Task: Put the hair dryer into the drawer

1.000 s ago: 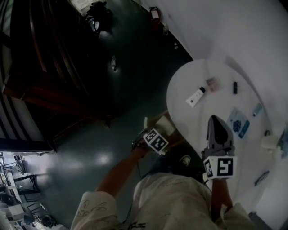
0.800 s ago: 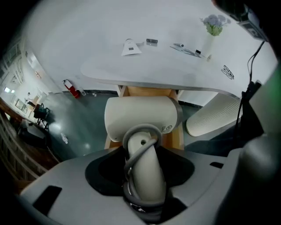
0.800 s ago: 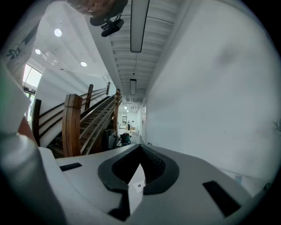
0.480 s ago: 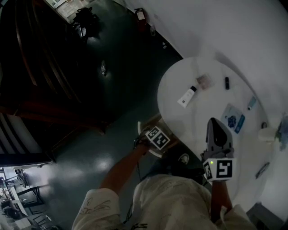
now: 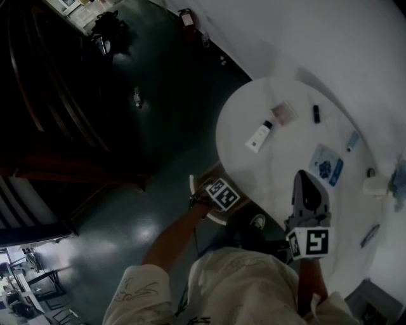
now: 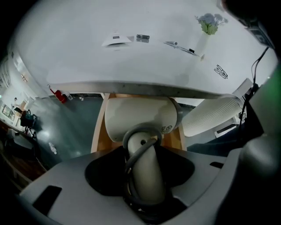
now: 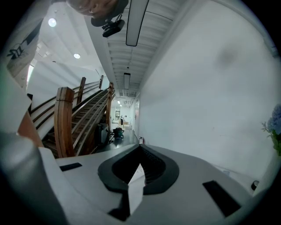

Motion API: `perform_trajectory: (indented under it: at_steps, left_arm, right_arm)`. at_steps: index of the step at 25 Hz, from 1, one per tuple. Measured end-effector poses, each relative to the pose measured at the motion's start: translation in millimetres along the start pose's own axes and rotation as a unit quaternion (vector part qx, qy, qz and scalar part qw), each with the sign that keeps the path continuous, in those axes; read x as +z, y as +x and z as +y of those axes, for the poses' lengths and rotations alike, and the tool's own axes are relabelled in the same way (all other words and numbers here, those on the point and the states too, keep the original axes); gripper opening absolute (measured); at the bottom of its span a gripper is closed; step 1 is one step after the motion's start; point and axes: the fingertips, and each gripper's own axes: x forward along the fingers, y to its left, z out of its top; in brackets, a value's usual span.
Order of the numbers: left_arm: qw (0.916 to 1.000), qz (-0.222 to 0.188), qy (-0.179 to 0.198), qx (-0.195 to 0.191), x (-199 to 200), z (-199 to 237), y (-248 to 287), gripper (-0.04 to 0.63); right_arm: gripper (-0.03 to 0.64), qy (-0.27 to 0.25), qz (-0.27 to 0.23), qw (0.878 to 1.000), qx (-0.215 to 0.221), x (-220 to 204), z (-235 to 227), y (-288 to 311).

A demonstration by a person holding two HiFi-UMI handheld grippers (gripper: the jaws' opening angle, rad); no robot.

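A cream hair dryer point(image 6: 140, 118) with a grey cord wound round its handle hangs nozzle-down in my left gripper point(image 6: 142, 173), whose jaws are shut on the handle. Just below it is the open wooden drawer point(image 6: 98, 127) under the edge of the round white table point(image 6: 131, 66). In the head view only the left gripper's marker cube point(image 5: 222, 193) shows, above the drawer point(image 5: 202, 180); the dryer is hidden there. My right gripper point(image 5: 306, 176) hovers over the table's near side, held about level, shut and empty.
On the table point(image 5: 285, 152) lie a white tube point(image 5: 259, 136), a small packet point(image 5: 283, 112), a dark stick point(image 5: 316, 113), a blue-and-white card point(image 5: 327, 166) and a vase of flowers point(image 6: 206, 28). A wooden staircase point(image 7: 72, 118) rises at the left. A fire extinguisher point(image 5: 185, 16) stands by the wall.
My left gripper has sunk a little with the hair dryer, toward the drawer. The right gripper has drifted slightly over the table, still shut.
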Motion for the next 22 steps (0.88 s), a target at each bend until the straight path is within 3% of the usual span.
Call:
perform_trajectory:
  at_steps: [8, 18, 22]
  left_arm:
    - [0.9998, 0.014, -0.003, -0.011, 2, 4, 9, 0.225]
    - [0.9993, -0.027, 0.026, -0.009, 34, 10, 5, 0.225]
    - [0.9991, -0.021, 0.034, -0.016, 33, 6, 13, 0.225]
  right_arm:
    - [0.005, 0.001, -0.001, 1.0, 0.005, -3, 4, 9]
    - [0.005, 0.014, 0.012, 1.0, 0.014, -3, 15, 18]
    - [0.005, 0.019, 0.018, 1.0, 0.018, -7, 19, 20]
